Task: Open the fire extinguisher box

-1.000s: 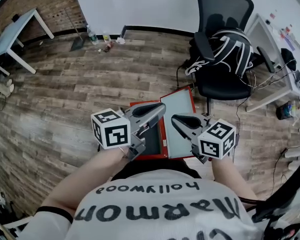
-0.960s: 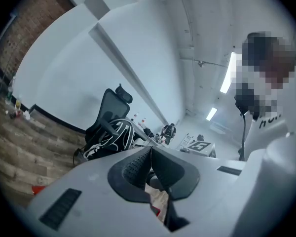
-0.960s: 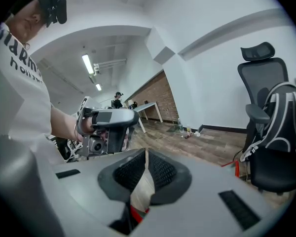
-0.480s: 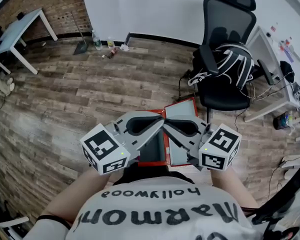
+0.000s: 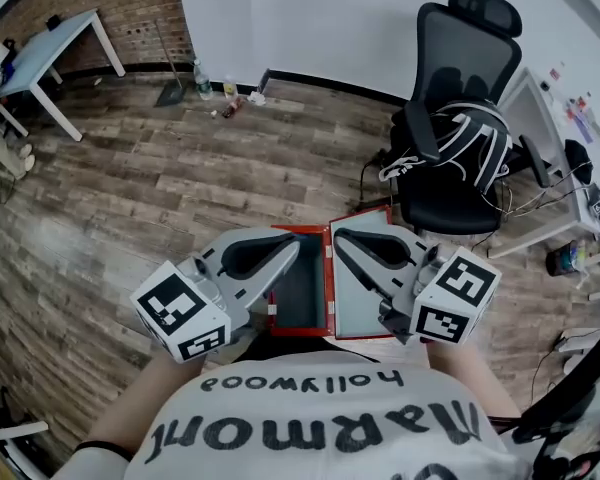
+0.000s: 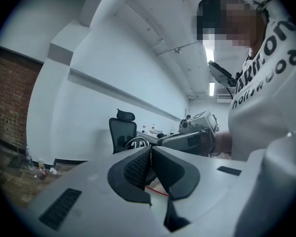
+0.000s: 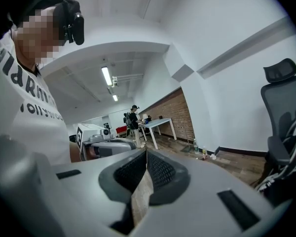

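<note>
The red fire extinguisher box (image 5: 327,280) lies on the wood floor just in front of me, in the head view. Its grey-panelled door (image 5: 352,306) is swung out to the right and the dark inside (image 5: 300,298) is exposed. My left gripper (image 5: 292,245) hovers over the box's left edge, shut and holding nothing; its pads (image 6: 138,167) meet at the tip. My right gripper (image 5: 340,236) hangs above the door, also shut and empty, with its fingertips closed together (image 7: 146,153). Neither gripper touches the box.
A black office chair (image 5: 460,148) draped with a black-and-white bag (image 5: 470,128) stands behind the box on the right. A white desk (image 5: 545,118) with cables is far right, a white table (image 5: 50,53) far left. Bottles (image 5: 202,80) sit by the wall.
The two gripper tips, close together over the box half a second ago, have drawn apart. The left gripper has moved down and left. The door stays open.
</note>
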